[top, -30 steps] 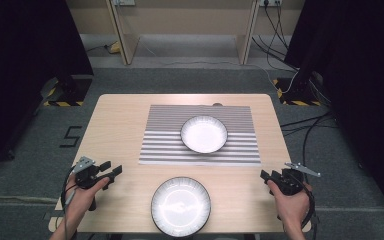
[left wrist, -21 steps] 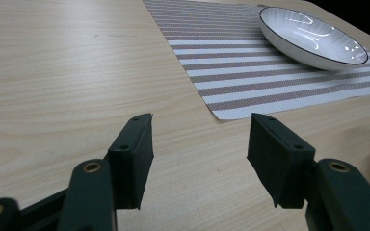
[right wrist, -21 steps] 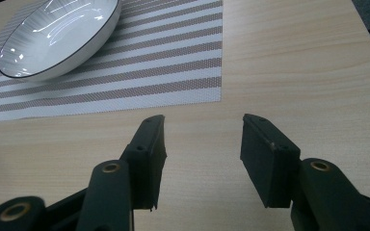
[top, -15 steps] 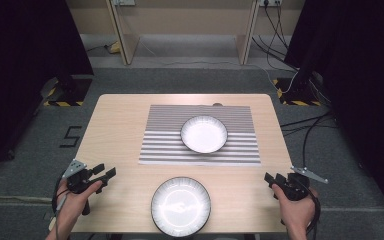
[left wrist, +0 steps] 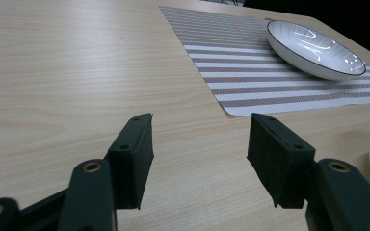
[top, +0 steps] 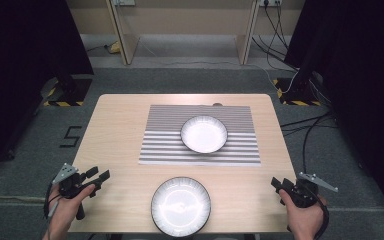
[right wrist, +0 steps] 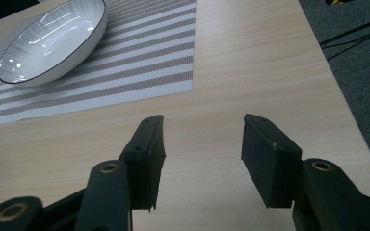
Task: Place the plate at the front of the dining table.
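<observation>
Bowls untouched: one (top: 204, 133) on striped mat (top: 170, 145), one (top: 181, 205) at near table edge; left gripper (top: 99, 178) and right gripper (top: 277, 183) both jaws apart, empty, handling yet to start.

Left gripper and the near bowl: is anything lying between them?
No. In the high view, only bare table lies between the left gripper and the near bowl.

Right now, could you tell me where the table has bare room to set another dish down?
Bare wood lies left of the striped mat, between it and the left gripper, and right of it toward the right gripper. The near middle holds the front plate; the bowl takes the mat's centre.
</observation>
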A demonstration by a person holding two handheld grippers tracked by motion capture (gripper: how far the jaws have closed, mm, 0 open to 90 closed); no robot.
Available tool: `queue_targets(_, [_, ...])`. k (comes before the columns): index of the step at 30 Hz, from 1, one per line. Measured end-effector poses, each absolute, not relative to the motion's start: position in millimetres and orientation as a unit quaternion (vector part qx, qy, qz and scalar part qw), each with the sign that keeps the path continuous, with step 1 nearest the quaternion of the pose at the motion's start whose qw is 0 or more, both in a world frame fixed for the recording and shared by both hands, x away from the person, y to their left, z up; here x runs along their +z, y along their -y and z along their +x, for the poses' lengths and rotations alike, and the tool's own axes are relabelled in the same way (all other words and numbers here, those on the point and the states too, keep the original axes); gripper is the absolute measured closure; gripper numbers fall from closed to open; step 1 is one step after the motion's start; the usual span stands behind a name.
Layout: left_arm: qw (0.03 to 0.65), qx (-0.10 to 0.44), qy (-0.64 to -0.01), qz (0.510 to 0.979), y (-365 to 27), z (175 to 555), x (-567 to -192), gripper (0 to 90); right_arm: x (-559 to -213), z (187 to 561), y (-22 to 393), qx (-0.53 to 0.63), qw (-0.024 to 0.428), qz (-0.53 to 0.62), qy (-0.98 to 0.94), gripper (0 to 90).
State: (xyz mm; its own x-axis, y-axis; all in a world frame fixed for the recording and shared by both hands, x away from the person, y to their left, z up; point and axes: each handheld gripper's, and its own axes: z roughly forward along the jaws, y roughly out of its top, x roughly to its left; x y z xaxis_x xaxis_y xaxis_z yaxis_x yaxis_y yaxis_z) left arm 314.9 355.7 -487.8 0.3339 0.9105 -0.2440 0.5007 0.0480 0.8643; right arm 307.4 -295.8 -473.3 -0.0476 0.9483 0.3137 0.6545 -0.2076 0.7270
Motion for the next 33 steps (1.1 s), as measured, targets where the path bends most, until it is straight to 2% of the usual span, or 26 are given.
queue_targets(7, [0.492,0.216,-0.552,0.637,-366.3,308.5,-488.2,41.0,-473.0,297.1,300.9,0.397,0.189,0.665,-0.603,50.3])
queue_targets(20, [0.492,0.224,-0.556,0.632,-368.2,302.5,-495.3,41.0,-487.9,291.3,300.4,0.396,0.191,0.667,-0.602,49.9])
queue_targets(33, [0.511,0.244,-0.577,0.589,-381.6,292.8,-497.1,41.0,-495.7,291.6,297.5,0.41,0.216,0.662,-0.589,49.7])
